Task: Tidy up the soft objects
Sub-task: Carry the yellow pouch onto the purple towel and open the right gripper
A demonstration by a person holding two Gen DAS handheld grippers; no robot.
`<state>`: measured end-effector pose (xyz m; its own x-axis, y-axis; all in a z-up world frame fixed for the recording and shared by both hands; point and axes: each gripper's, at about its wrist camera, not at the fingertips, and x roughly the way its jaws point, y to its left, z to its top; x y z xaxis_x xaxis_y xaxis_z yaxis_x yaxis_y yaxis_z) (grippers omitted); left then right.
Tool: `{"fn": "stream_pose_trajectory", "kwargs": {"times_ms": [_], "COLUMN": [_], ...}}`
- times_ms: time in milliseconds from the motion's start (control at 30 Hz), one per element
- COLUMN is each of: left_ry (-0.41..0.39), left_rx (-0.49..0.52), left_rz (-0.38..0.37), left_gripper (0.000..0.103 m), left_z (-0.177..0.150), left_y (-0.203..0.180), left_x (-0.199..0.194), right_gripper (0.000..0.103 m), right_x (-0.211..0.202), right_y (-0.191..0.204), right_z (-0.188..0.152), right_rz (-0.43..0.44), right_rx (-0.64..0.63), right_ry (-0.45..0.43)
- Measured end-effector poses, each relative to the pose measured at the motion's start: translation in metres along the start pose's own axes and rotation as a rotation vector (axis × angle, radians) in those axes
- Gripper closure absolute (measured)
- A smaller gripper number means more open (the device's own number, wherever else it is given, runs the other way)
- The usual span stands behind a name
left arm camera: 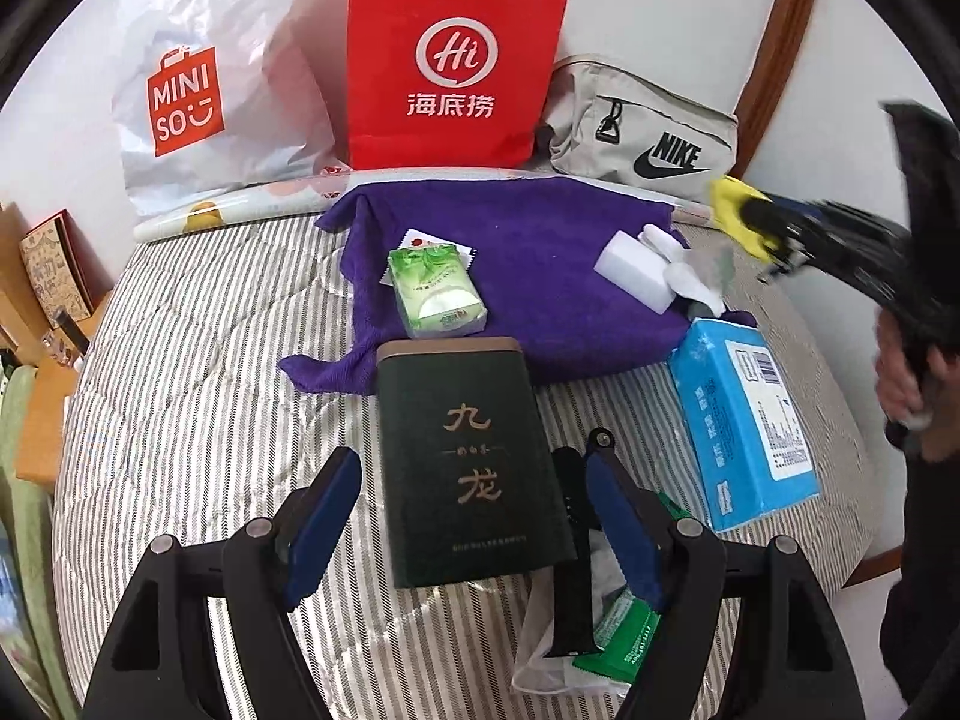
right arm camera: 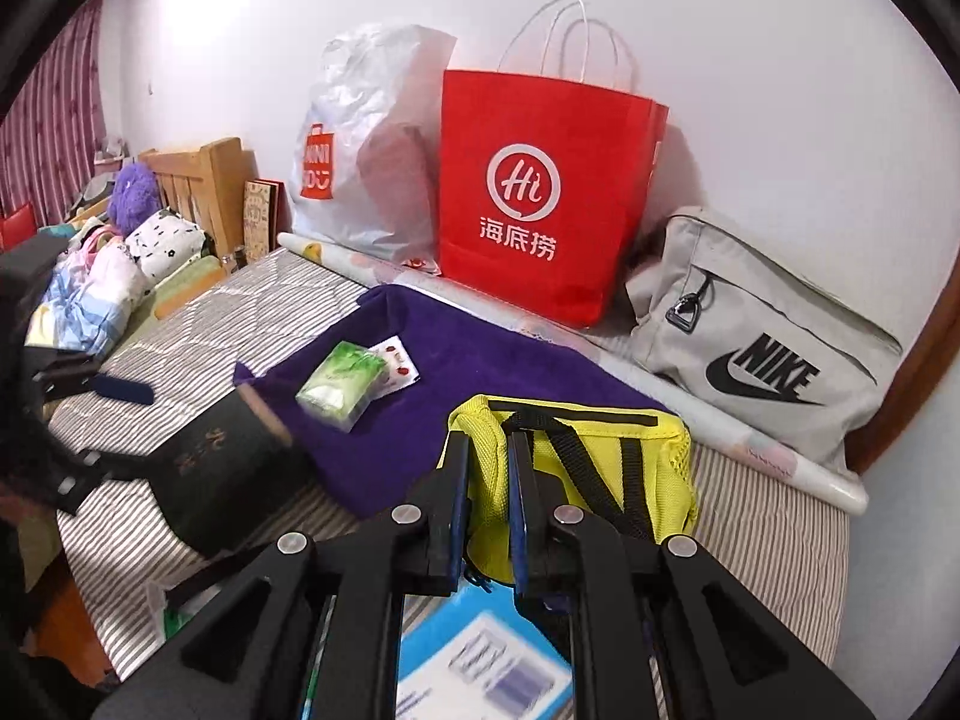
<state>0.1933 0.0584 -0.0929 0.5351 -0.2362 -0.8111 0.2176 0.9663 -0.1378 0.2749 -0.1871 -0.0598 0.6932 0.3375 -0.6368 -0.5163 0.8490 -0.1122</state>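
My right gripper is shut on the rim of a yellow mesh pouch and holds it over the purple towel; it also shows at the right of the left wrist view. My left gripper is open, its fingers on either side of a dark green tin lying on the striped bed. A green tissue pack lies on the purple towel, with a white sponge block and a white cloth at its right end.
A blue tissue box lies right of the tin. A red paper bag, a white Miniso bag and a grey Nike bag lean on the wall behind. A green packet lies under my right finger. Bedding is piled at the left.
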Motion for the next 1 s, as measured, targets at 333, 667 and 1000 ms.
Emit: {"fn": "stream_pose_trajectory", "kwargs": {"times_ms": [333,667,1000], "left_ry": [-0.007,-0.014,0.006], "left_rx": [0.009,-0.019,0.012], "left_rz": [-0.013,-0.016,0.046], "left_gripper": [0.027,0.027,0.027], "left_z": [-0.014,-0.035,-0.054], "left_y": [-0.007,0.0,-0.003], "left_x": [-0.004,-0.012,-0.016], "right_gripper": [0.091,0.091,0.091], "right_x": [0.054,0.094,0.131], "right_y": [-0.011,-0.015,-0.024], "right_z": [0.019,0.031,0.036], "right_rz": [0.029,0.021,0.029], "right_rx": [0.027,0.009,0.008], "right_ry": [0.058,0.111,0.157]}}
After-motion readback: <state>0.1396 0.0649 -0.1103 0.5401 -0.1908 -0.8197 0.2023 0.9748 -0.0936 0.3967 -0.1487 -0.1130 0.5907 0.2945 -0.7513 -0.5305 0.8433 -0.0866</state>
